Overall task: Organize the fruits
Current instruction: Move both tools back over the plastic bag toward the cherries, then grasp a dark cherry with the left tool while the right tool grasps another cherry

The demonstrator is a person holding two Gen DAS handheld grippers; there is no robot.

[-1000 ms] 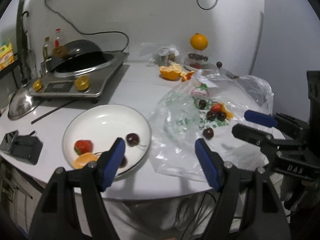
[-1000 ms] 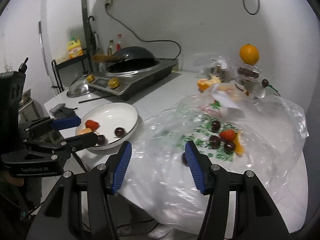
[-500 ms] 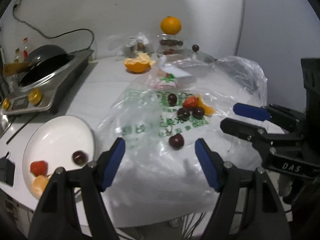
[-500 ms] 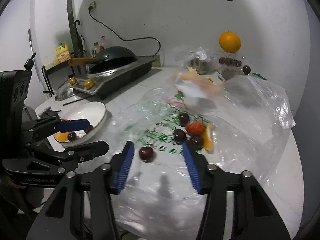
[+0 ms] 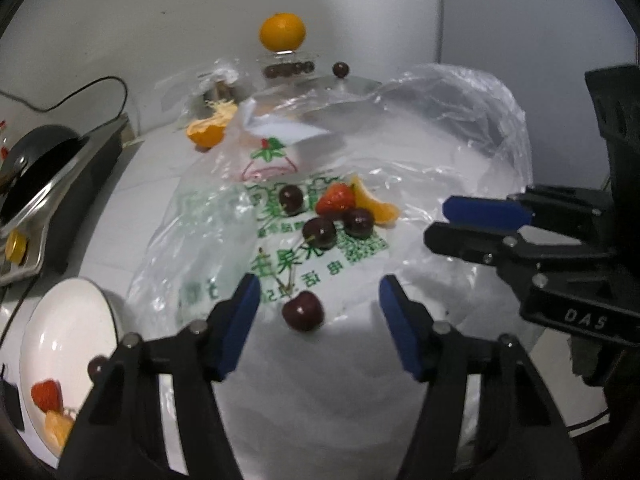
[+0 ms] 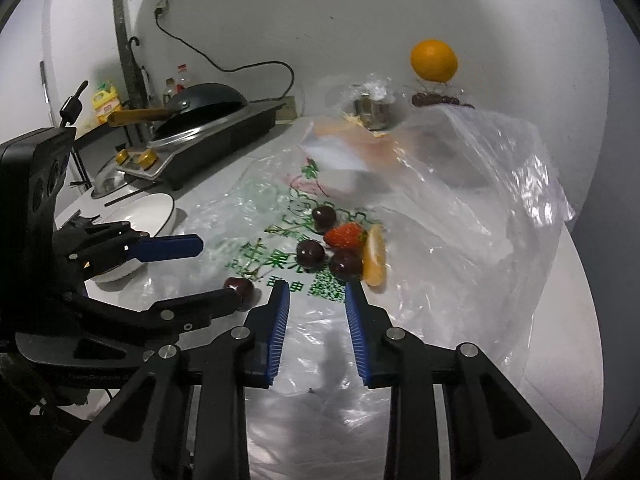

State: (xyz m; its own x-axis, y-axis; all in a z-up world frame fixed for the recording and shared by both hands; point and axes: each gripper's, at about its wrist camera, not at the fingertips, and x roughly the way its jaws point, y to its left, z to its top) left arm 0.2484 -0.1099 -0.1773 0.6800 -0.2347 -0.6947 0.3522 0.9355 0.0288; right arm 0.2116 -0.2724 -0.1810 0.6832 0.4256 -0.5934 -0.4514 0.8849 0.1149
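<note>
A lone dark cherry point(image 5: 303, 311) lies on a clear printed plastic bag point(image 5: 224, 240), between the tips of my open, empty left gripper point(image 5: 319, 299). Farther back on the bag sit three cherries point(image 5: 320, 232), a strawberry point(image 5: 336, 200) and an orange segment point(image 5: 378, 210). My right gripper point(image 6: 318, 300) is open and empty, just in front of a cherry point(image 6: 345, 263) of that cluster; the strawberry point(image 6: 345, 236) and orange segment point(image 6: 375, 260) are behind. The lone cherry point(image 6: 240, 289) shows left, by the left gripper's fingers point(image 6: 192, 304). A white plate point(image 5: 60, 344) at lower left holds a strawberry, orange piece and cherry.
An induction cooker with a black wok point(image 6: 204, 120) stands at the back left. A whole orange point(image 5: 282, 32) sits on a glass stand with cherries at the back, beside a cut orange half point(image 5: 206, 134). The raised bag point(image 6: 500, 184) bulges on the right.
Both grippers moved forward and right, over the bag toward the fruit. The plate slid to the left edge of the left wrist view. The lone cherry now lies between the left fingertips.
</note>
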